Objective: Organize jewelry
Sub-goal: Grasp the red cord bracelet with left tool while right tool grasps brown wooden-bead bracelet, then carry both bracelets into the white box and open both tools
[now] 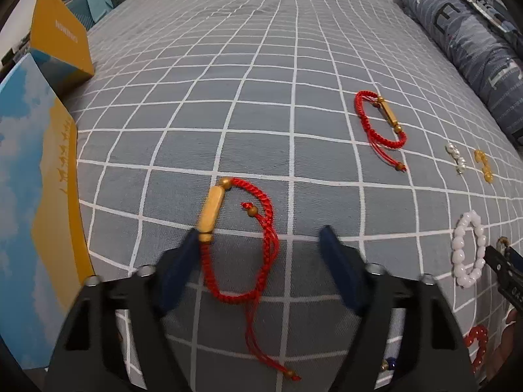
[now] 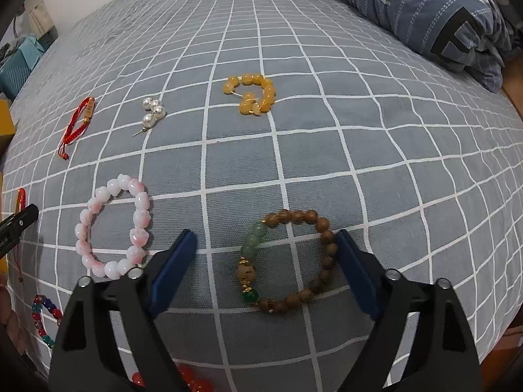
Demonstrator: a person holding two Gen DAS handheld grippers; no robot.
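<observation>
Hovering low over the bed [image 1: 261, 65], the left gripper [image 1: 260, 241] had its fingers [image 1: 183, 261] spread wide apart with nothing clamped; a red cord bracelet [image 1: 242, 245] with a long wooden bead lay on the checked sheet between them, its bead end touching or just beside the left-hand finger, its tasselled tail trailing back under the gripper; a second red cord bracelet [image 1: 382, 124] lay well ahead and to the right of the fingers. The right gripper [image 2: 266, 240] likewise stood open and empty; a brown wooden bead bracelet [image 2: 287, 261] with green stones lay between its fingers, its far side against or just beside the right-hand finger; a pink-and-white bead bracelet [image 2: 112, 228] lay just left of the fingers; pearl earrings [image 2: 152, 112] and amber bead hoops [image 2: 253, 93] lay well ahead.

The step in hand looked like the approach to a pick, each gripper framing one bracelet; no grasp was yet made. The next move would likely call for shifting a finger clear of the beads, lowering onto a single strand and closing gently, since the soft sheet could bunch and the beads could roll.

As for containers, a yellow box [image 1: 59, 42] and a blue-and-yellow box [image 1: 32, 196] stood well left of the left fingers; whether either was open, or held anything, could not be told.
</observation>
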